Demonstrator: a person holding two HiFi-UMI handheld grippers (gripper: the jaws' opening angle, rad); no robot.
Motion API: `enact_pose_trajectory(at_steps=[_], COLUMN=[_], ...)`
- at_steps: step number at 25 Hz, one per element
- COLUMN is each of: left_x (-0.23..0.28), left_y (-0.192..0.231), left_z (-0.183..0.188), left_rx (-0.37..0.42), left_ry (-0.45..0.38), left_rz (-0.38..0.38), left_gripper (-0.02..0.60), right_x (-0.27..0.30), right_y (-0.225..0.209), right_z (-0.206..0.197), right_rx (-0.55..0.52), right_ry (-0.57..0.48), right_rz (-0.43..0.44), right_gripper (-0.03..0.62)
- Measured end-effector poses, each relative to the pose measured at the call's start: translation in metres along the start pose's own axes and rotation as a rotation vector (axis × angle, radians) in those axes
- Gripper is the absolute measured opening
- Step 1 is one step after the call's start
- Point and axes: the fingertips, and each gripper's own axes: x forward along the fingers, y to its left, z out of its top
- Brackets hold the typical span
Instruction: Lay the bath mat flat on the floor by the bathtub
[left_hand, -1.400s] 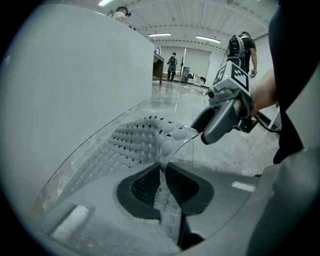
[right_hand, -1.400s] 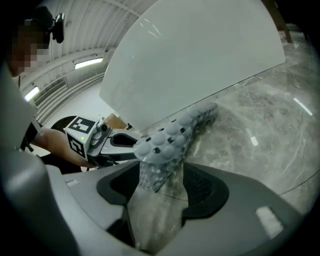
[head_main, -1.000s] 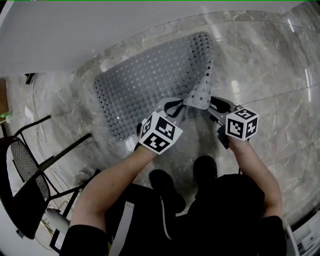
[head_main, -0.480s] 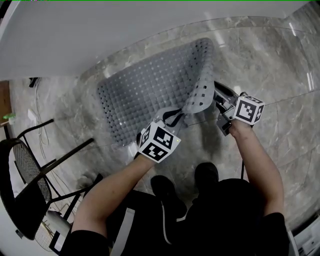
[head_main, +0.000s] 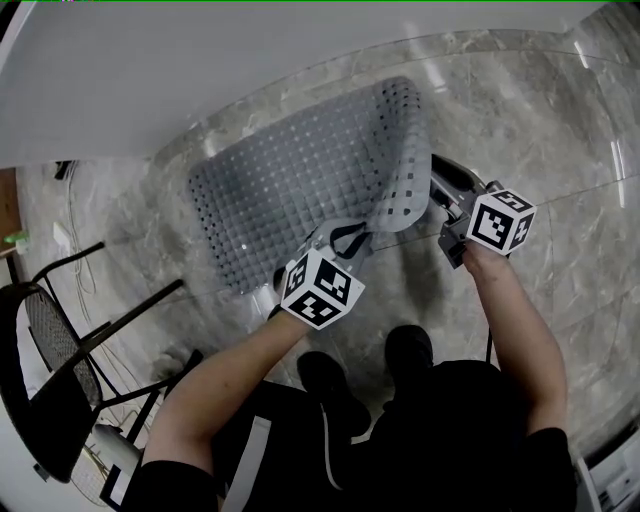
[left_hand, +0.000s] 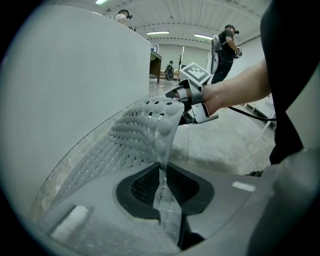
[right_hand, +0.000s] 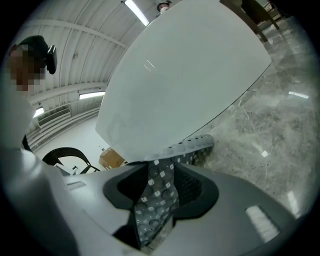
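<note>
The grey perforated bath mat (head_main: 290, 180) lies on the marble floor beside the white bathtub (head_main: 150, 70). Most of it is flat, but its right end is lifted and curls upward. In the head view my left gripper (head_main: 343, 236) is shut on the raised near corner. In the left gripper view the mat's edge (left_hand: 150, 130) runs pinched between the pads of that gripper (left_hand: 162, 189). My right gripper (head_main: 441, 196) holds the lifted right edge further back. In the right gripper view a dotted strip of mat (right_hand: 159, 187) fills the gap between its jaws.
A black wire chair (head_main: 50, 340) stands at the left, with a cable (head_main: 70, 190) on the floor behind it. The person's dark shoes (head_main: 410, 350) are just in front of the mat. A cardboard box (right_hand: 111, 159) sits beyond the tub. People stand far off (left_hand: 225, 45).
The right gripper has moved away from the left one, further back along the mat's edge, and closed on it. The raised flap has spread wider between the two grippers.
</note>
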Motion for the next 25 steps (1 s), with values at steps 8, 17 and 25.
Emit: enact_pose_trajectory(at_steps=[8, 17, 25], left_x=[0.002, -0.002, -0.002], left_y=[-0.011, -0.005, -0.011], left_z=[0.005, 0.004, 0.011], left_rx=[0.037, 0.001, -0.008], left_ry=[0.0, -0.01, -0.024], left_rz=[-0.017, -0.018, -0.039], left_gripper=[0.052, 0.051, 0.051], right_x=[-0.002, 0.016, 0.019], right_y=[0.001, -0.006, -0.007], right_z=[0.006, 0.008, 0.011], right_rx=[-0.172, -0.654, -0.982], right_ry=[0.046, 0.153, 0.202], right_rz=[-0.049, -0.204, -0.303], right_gripper=[0.16, 0.153, 0.153])
